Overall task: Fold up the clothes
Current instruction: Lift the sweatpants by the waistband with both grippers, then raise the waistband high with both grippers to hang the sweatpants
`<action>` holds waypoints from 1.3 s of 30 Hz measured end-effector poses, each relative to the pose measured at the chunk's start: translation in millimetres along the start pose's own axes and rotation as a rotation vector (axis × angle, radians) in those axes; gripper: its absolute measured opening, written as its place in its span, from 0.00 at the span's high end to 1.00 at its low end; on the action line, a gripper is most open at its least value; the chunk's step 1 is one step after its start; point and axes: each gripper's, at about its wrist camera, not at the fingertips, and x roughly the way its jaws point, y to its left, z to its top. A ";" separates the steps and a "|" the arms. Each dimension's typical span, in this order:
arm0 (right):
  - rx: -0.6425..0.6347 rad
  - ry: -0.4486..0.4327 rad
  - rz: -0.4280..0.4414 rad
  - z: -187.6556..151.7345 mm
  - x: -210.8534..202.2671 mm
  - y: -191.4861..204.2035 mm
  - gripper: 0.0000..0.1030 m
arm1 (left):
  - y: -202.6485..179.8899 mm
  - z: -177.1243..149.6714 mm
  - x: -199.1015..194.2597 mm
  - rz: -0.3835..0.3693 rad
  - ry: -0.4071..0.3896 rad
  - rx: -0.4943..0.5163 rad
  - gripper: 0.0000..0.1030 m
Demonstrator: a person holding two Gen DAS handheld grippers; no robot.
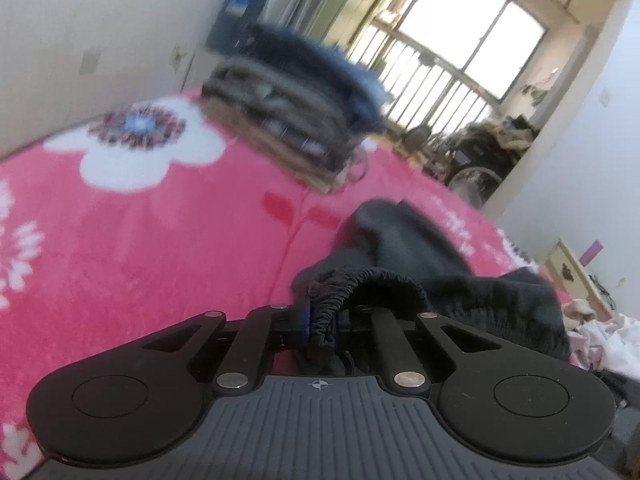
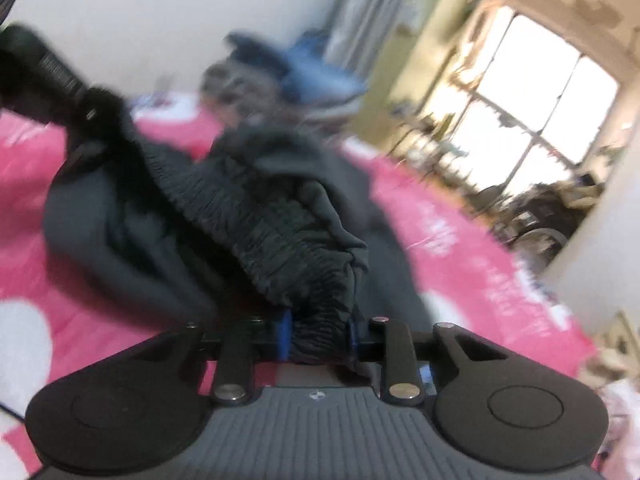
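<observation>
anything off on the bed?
Nothing damaged. The dark pants lie bunched, not flat, waistband clamped by both the left gripper and right gripper. The folded stack behind leans a bit.

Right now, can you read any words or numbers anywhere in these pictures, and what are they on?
No words or numbers can be read.
Pink blanket: white marks near its far edge may be letters, but they are too blurred to read.
Blue box by the wall: its label is too blurred to read.
Left gripper and right gripper: each body has only a small crosshair sign, no letters.
Dark trousers: no label shows.
</observation>
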 end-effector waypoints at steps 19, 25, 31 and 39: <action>0.148 -0.573 -0.145 148.3 -217.1 -132.6 0.94 | -151.3 119.9 -244.3 -0.166 -0.553 0.370 0.95; 0.144 -0.662 -0.090 184.8 -284.5 -154.0 0.94 | -177.2 135.2 -309.5 -0.166 -0.669 0.412 0.95; 0.134 -0.718 -0.009 195.2 -338.5 -159.2 0.94 | -188.7 131.6 -362.0 -0.194 -0.748 0.406 0.95; 0.214 -0.686 0.142 184.6 -365.3 -174.6 0.94 | -188.2 131.7 -365.4 -0.225 -0.714 0.395 0.95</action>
